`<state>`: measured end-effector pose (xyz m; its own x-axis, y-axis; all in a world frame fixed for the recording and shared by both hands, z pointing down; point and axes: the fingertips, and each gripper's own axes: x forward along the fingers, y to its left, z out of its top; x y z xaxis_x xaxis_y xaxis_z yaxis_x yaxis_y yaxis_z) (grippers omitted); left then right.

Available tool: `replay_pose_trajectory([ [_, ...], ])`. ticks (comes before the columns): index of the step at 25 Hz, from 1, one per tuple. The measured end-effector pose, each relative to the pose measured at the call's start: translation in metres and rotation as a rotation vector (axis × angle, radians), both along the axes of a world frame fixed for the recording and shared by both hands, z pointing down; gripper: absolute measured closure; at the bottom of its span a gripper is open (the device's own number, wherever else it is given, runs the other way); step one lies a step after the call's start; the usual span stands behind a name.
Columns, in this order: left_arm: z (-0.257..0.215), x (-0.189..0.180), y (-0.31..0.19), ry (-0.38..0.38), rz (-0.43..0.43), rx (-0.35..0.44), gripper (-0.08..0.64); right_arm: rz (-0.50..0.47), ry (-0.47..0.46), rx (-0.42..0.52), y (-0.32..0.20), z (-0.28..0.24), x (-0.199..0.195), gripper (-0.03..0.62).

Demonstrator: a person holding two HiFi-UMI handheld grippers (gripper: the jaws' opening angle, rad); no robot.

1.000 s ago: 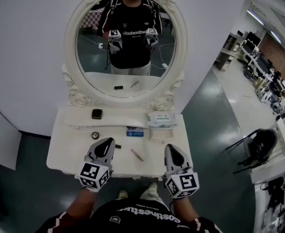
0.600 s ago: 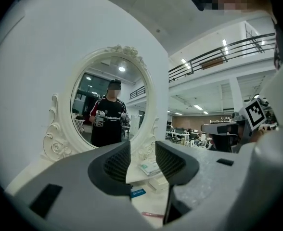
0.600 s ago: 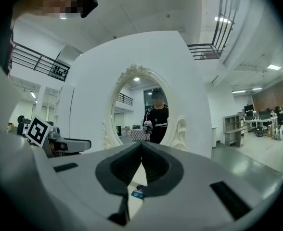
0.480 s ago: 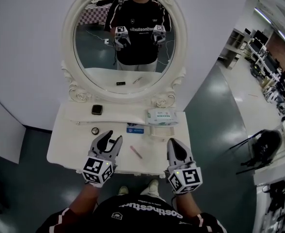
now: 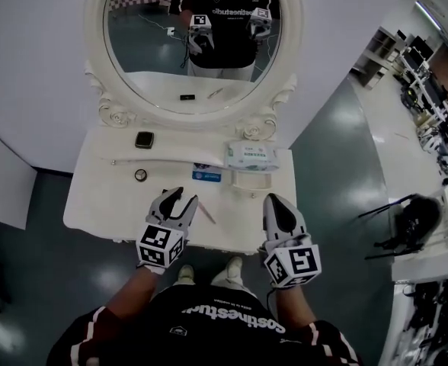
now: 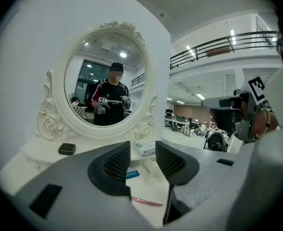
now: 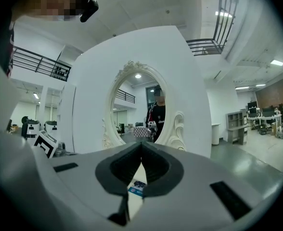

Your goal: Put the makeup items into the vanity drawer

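Observation:
On the white vanity top (image 5: 94, 204) lie a pink stick (image 5: 206, 213), a small round pot (image 5: 140, 174), a black compact (image 5: 144, 139) and a blue packet (image 5: 206, 177). My left gripper (image 5: 180, 200) hovers at the front edge, just left of the pink stick; its jaws have just opened and hold nothing. In the left gripper view the open left gripper (image 6: 142, 162) frames the pink stick (image 6: 146, 202) and the blue packet (image 6: 133, 173). My right gripper (image 5: 279, 208) is shut and empty at the front right. Past the shut right gripper (image 7: 141, 165) shows the blue packet (image 7: 137, 188). The drawer is hidden under the top.
A pack of wipes (image 5: 251, 155) and a small white box (image 5: 247, 181) sit at the back right of the top. The oval mirror (image 5: 190, 44) stands behind and reflects the person and both grippers. Dark floor surrounds the vanity; a black chair (image 5: 407, 223) stands at the right.
The left gripper's jaws went from shut to open, and it moved forward and down, closer to the pink stick. The right gripper shifted slightly and stayed shut.

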<state>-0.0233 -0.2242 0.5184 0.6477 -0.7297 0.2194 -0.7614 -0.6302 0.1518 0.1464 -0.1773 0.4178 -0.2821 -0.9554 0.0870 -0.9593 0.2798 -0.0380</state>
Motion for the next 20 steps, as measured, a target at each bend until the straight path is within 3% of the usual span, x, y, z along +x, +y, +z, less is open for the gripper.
replay_pose_trajectory([
  [6,0.031,0.019,0.000,-0.049,-0.006,-0.048,0.408,-0.030,0.014,-0.012,-0.007,0.004,0.008,0.594],
  [12,0.077,0.026,-0.002,-0.018,-0.076,-0.167,0.408,-0.068,0.009,-0.028,-0.014,0.010,0.013,0.594],
  [20,0.133,0.041,0.006,-0.068,-0.114,-0.253,0.408,-0.121,0.012,-0.061,-0.019,0.020,0.015,0.594],
])
